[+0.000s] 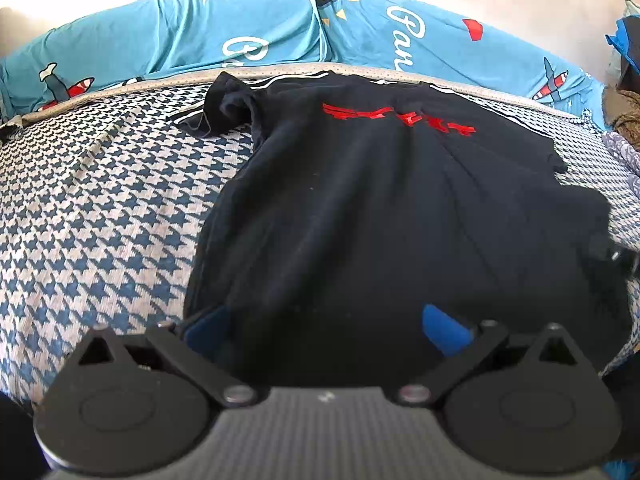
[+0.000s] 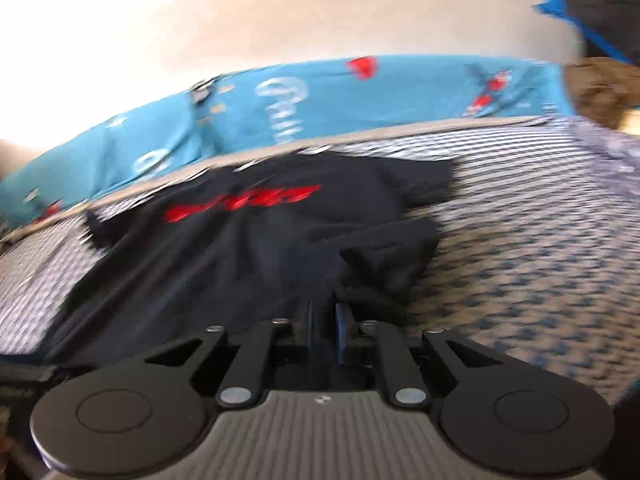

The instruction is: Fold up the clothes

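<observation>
A black T-shirt (image 1: 360, 200) with a red print lies spread on the houndstooth bedspread (image 1: 100, 220), collar toward the far side. My left gripper (image 1: 324, 320) stands open over the near hem, its blue pads (image 1: 444, 332) wide apart and the dark cloth between them untouched. In the blurred right wrist view the black T-shirt (image 2: 240, 248) is bunched at its right side. My right gripper (image 2: 325, 312) has its pads nearly together, pinching a fold of that dark cloth, which rises from the fingertips.
A blue cartoon-print sheet (image 1: 280, 28) runs along the far edge of the bed under a pale wall. Other cloth, bluish-grey and brown, is heaped at the far right (image 1: 624, 140). The houndstooth bedspread (image 2: 540, 260) stretches to the shirt's right.
</observation>
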Tool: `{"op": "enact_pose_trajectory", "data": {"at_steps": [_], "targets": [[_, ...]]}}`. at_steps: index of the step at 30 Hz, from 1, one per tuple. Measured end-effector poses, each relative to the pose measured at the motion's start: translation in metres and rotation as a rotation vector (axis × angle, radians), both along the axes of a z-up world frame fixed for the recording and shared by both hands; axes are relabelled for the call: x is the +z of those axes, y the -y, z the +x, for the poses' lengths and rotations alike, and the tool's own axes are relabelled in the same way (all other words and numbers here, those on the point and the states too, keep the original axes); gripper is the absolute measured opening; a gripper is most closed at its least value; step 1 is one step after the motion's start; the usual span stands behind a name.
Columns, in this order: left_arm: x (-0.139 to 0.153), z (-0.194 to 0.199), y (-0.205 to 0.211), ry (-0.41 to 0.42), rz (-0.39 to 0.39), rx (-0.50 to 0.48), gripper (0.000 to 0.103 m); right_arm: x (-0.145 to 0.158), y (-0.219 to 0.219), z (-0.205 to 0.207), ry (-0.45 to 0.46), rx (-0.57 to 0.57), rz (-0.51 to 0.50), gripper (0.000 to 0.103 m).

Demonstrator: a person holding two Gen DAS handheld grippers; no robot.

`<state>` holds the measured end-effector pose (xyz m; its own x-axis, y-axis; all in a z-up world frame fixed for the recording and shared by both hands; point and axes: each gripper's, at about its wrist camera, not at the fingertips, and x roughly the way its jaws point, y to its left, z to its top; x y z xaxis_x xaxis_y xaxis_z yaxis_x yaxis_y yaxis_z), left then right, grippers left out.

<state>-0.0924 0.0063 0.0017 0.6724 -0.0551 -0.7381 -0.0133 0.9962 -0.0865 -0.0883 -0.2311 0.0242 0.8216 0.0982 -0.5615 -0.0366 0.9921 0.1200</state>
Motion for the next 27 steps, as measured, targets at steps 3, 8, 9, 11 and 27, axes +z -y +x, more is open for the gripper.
{"op": "enact_pose_trajectory", "data": {"at_steps": [3,8,9,11,27], "targets": [[0.0,0.0,-0.001,0.0,-0.006,0.003,0.103,-0.002,-0.004,-0.004,-0.021,0.051,0.016,0.018],[0.001,-0.002,-0.002,0.0,-0.015,0.012,0.103,0.01,0.009,-0.018,-0.001,0.045,0.088,0.024],[0.001,-0.002,-0.003,0.0,-0.017,0.014,0.103,0.013,0.014,-0.021,0.015,0.005,0.091,0.024],[0.002,-0.002,-0.004,-0.001,-0.022,0.019,0.103,0.015,0.023,-0.022,0.024,-0.084,0.088,0.025],[0.001,-0.004,-0.001,-0.003,-0.002,0.008,0.103,-0.005,0.041,0.001,-0.03,-0.198,0.133,0.033]]}}
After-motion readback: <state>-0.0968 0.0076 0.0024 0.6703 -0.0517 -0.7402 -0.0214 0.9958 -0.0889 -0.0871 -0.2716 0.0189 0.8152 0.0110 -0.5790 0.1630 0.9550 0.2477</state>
